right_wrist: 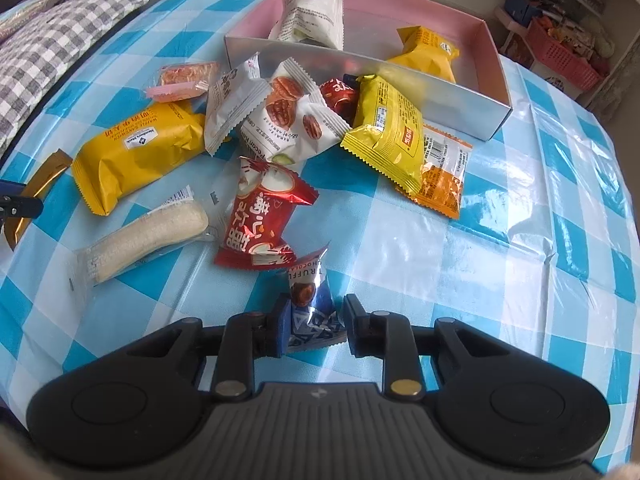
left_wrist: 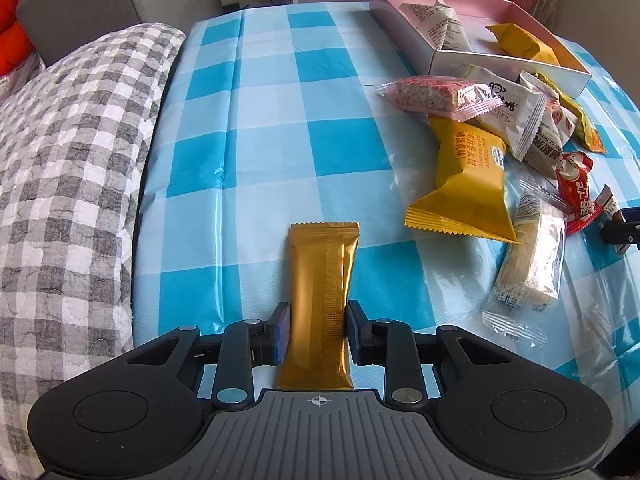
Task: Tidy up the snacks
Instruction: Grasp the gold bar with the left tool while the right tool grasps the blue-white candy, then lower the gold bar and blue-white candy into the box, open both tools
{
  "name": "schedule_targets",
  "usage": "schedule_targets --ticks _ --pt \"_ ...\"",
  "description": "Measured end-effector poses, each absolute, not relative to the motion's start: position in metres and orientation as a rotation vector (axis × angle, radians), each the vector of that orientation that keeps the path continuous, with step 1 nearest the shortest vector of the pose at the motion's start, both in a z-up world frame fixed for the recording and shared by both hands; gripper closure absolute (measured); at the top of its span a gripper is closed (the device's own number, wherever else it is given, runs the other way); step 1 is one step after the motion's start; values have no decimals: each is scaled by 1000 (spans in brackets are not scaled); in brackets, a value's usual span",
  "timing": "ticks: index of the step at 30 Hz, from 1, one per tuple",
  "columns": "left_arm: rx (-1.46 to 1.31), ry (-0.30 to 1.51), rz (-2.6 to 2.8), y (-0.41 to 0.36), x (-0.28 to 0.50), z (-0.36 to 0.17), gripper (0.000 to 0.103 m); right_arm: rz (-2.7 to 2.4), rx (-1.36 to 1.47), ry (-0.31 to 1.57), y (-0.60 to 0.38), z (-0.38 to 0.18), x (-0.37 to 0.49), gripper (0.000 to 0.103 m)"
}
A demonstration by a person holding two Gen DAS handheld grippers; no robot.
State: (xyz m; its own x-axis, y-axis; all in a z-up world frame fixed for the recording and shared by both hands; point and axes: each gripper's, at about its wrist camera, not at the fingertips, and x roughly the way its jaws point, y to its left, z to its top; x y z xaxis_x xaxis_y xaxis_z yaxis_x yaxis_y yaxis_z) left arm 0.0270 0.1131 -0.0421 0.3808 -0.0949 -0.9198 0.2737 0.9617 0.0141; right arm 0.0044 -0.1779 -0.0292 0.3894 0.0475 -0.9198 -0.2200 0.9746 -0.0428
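Observation:
A long gold snack bar (left_wrist: 320, 280) lies lengthwise on the blue-and-white checked tablecloth (left_wrist: 280, 120), and my left gripper (left_wrist: 316, 328) is shut on its near half, a pad against each side. My right gripper (right_wrist: 314, 326) is shut on a small blue chocolate truffle packet (right_wrist: 310, 300) that stands crumpled between its pads. Beyond it is a loose pile of snacks: a red packet (right_wrist: 260, 220), a yellow waffle pack (right_wrist: 136, 152), a pale rice roll (right_wrist: 148, 236) and a pecan pack (right_wrist: 288, 120). The pink-lined box (right_wrist: 360, 68) behind holds a white pack (right_wrist: 312, 20) and a yellow pack (right_wrist: 428, 52).
A grey checked cushion (left_wrist: 72, 180) runs along the table's left edge. A pink basket (right_wrist: 560, 52) of goods and shelves stand beyond the far right corner. Bare cloth (right_wrist: 480, 260) lies right of the pile. Part of the right gripper's body (left_wrist: 624, 232) shows at the left view's right edge.

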Motion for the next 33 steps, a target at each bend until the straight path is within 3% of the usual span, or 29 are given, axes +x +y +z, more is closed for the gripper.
schedule_targets --ticks 33 --pt "40 1002 -336 55 58 13 76 101 181 1001 -230 24 50 83"
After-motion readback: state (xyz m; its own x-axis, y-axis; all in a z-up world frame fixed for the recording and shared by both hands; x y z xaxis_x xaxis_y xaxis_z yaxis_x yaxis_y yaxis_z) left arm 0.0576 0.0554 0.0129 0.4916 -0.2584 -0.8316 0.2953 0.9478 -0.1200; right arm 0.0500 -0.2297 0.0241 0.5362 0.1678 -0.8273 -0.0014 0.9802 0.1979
